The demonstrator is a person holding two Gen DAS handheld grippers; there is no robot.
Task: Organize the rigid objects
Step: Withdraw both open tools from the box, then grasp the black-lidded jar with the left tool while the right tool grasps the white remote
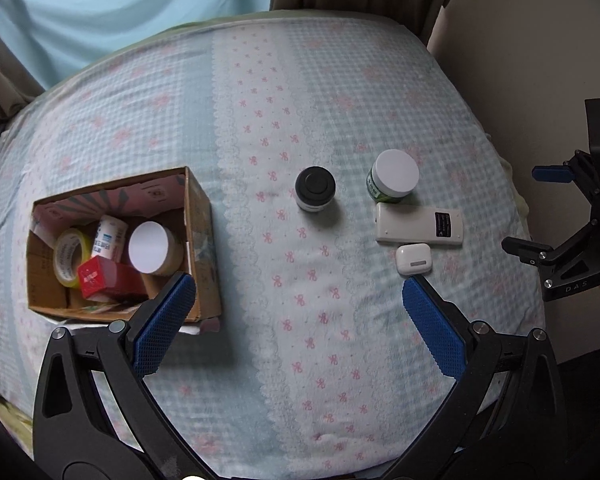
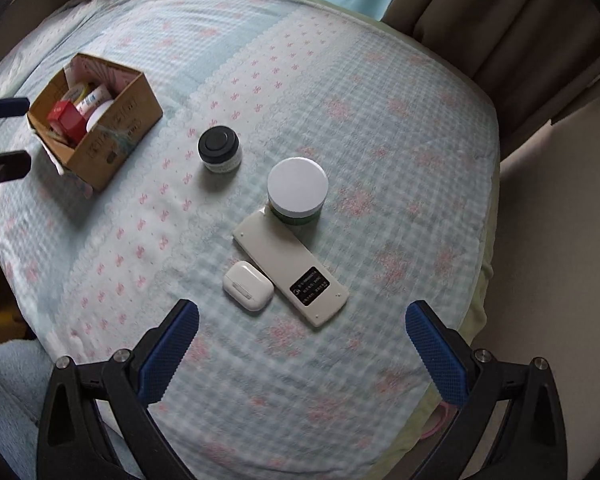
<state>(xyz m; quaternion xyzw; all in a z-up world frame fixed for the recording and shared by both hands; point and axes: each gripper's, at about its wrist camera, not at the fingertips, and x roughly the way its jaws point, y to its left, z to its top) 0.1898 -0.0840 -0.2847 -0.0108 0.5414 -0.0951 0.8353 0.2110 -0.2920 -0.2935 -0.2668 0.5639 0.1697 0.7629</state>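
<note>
Through my left wrist camera, I am holding my left gripper [image 1: 298,294] over the bed [image 1: 300,380] with its blue pads spread wide and nothing between them. The cardboard box [image 1: 204,240] is sitting just past my left pad, already carrying a tape roll [image 1: 70,258], a red carton [image 1: 104,278], a white tube [image 1: 108,236] and a white-lidded tub [image 1: 150,248]. Out on the sheet, a black-lidded jar [image 1: 315,189] is standing alone, while a green jar with a white lid [image 1: 394,178], a remote [image 1: 418,225] and an earbud case [image 1: 413,259] are crowding together near my right pad.

Through my right wrist camera, I am hovering my right gripper [image 2: 302,318] with its pads equally far apart and empty, just short of the earbud case [image 2: 247,286] and the remote [image 2: 290,267]. The green jar [image 2: 296,192] appears to be touching the remote's far end, and the case is lying against its side.

Here is what I am worrying about. Closing on the smooth, rounded case could squirt it sideways, or I could pinch the remote along with it. Dragging the remote may tip the green jar on this soft bedding. The box is looking fairly full too, so a careless drop could bounce off the tub lid.
</note>
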